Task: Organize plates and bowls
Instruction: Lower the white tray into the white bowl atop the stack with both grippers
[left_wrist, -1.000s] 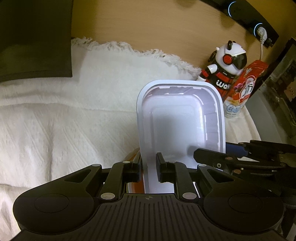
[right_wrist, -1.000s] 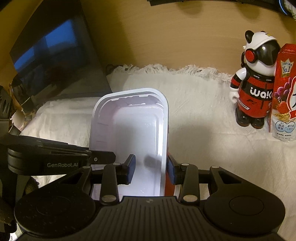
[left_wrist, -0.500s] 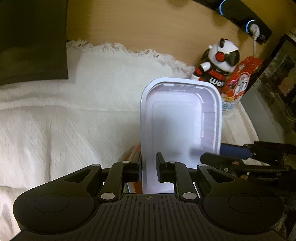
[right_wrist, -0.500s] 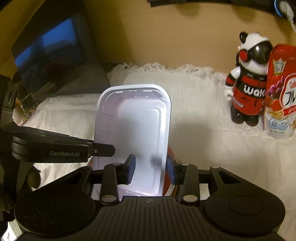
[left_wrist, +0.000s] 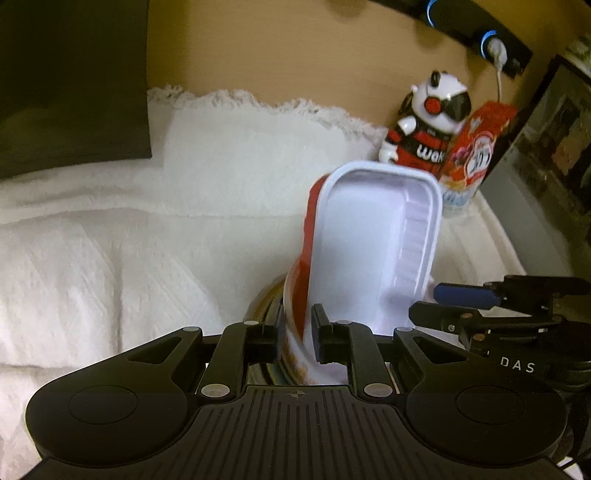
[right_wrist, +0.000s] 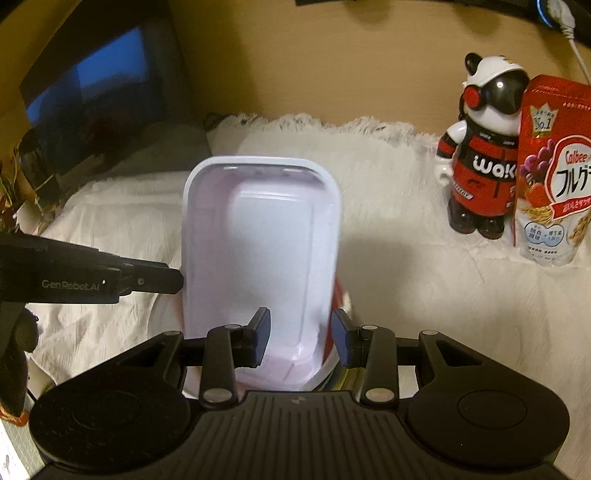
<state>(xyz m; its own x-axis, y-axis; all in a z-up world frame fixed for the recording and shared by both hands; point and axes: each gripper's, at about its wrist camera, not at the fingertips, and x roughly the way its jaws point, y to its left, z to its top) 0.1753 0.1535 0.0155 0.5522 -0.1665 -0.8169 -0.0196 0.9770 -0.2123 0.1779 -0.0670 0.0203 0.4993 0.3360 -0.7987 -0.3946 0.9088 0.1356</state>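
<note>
Left wrist view: left hand-held gripper clamped on the near left wall of the white rectangular plastic tray with red printed outside, one pad inside, one outside; tray lifted and tilted, red underside showing on the left. Dark glossy round dish partly visible beneath, identity unclear. Right hand-held gripper at the tray's right side, contact point hidden. Risk: thin wall flexing out of a narrow edge pinch, caused by further tilt or uneven pull between the two grips. Risk: far rim swinging toward the black, white and red panda figurine and the red cereal pouch standing close behind. Right wrist view: right hand-held gripper straddling the tray's near right wall, closed most of the way; pad contact appears likely, not fully confirmed. Left hand-held gripper meeting the tray's left rim. Tray held above the white fringed cloth covering the table, second red-and-white container showing just under its right edge. Risk: tray snagging on that container, or dragging it, when separated or set down. Risk: soft, rumpled cloth giving an unsteady base on release.
</note>
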